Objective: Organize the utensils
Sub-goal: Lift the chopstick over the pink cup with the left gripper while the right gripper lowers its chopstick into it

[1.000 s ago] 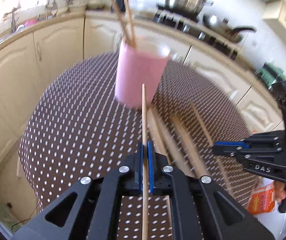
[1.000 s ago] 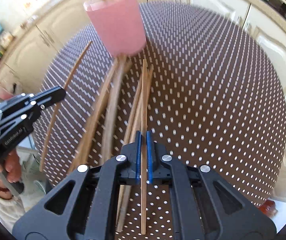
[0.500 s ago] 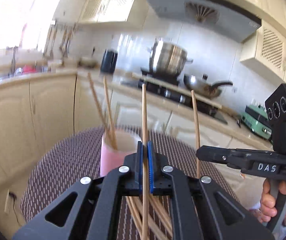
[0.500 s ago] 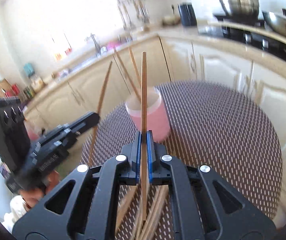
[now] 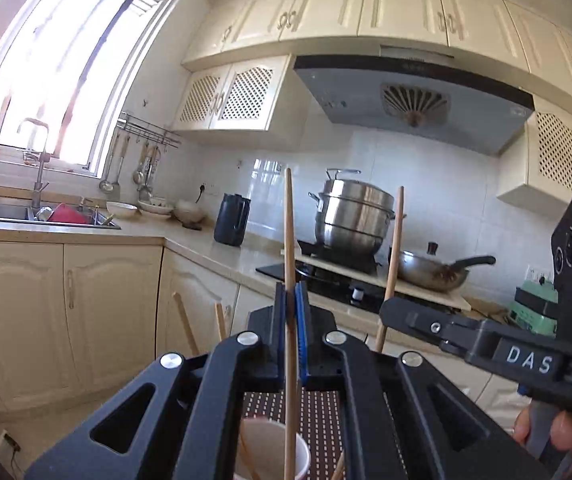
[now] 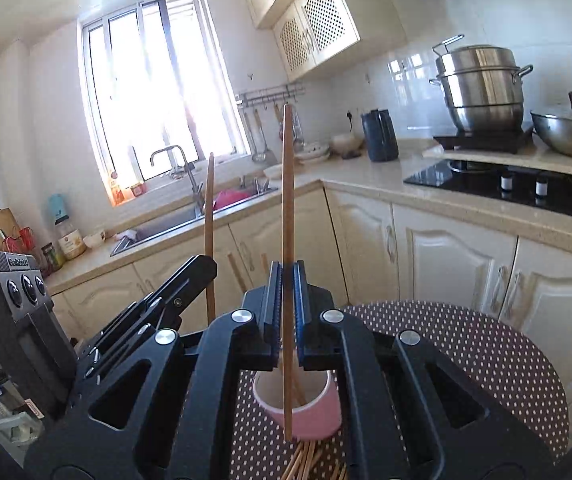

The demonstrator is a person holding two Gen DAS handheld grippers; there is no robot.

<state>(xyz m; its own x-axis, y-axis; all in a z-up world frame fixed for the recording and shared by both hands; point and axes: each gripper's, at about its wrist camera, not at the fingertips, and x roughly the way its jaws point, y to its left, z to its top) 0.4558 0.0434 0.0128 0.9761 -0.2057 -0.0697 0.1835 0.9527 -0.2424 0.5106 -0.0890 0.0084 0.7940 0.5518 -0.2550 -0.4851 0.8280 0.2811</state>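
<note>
My left gripper (image 5: pixel 290 300) is shut on a wooden chopstick (image 5: pixel 289 240) held upright, its lower end over the mouth of the pink cup (image 5: pixel 274 450). My right gripper (image 6: pixel 287 284) is shut on another upright chopstick (image 6: pixel 287 200) whose lower tip hangs in front of the pink cup (image 6: pixel 313 416), which holds two chopsticks. Each gripper shows in the other's view: the right gripper (image 5: pixel 401 312) with its chopstick (image 5: pixel 393 256), the left gripper (image 6: pixel 190 276) with its chopstick (image 6: pixel 209 220). Loose chopsticks (image 6: pixel 305 460) lie on the table in front of the cup.
The round table has a brown dotted cloth (image 6: pixel 465 356). Behind it runs a cream kitchen counter (image 6: pixel 365 176) with a sink (image 5: pixel 14 212), a dark kettle (image 5: pixel 232 220), a steel steamer pot (image 5: pixel 351 216) and a wok (image 5: pixel 433 272) on the hob.
Both grippers have tilted up from looking down at the table to level, lifting their chopsticks upright and bringing them over and beside the pink cup.
</note>
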